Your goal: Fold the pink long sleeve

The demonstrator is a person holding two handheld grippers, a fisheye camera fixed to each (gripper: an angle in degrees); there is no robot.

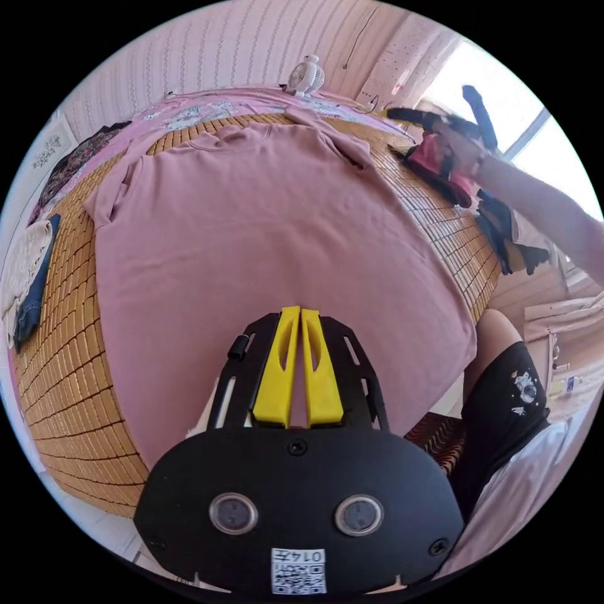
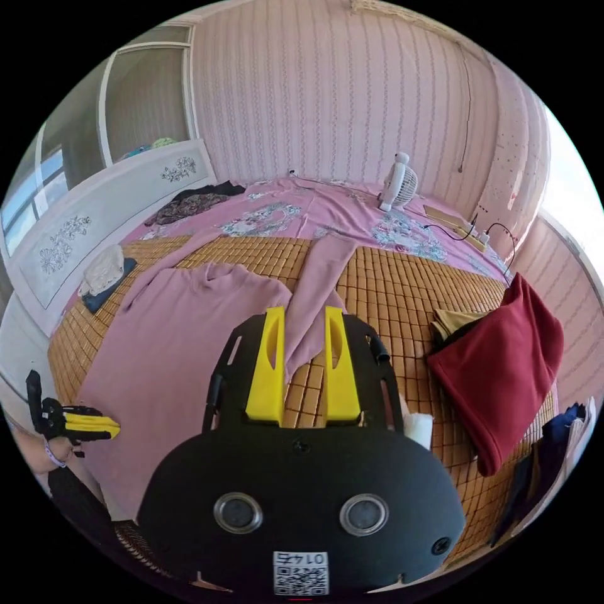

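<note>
Two yellow-jawed grippers noted. We see the left gripper (image 1: 300, 311) with jaws closed together, empty, over the hem area of the pink long-sleeve cotton shirt (image 1: 264, 226), which lies flat on the woven bamboo mat (image 1: 63, 352). Right gripper (image 2: 301, 313) jaws stand apart, one pink sleeve (image 2: 318, 289) beyond its fingertips, a dark red folded garment (image 2: 503, 371) off to their side.
</note>
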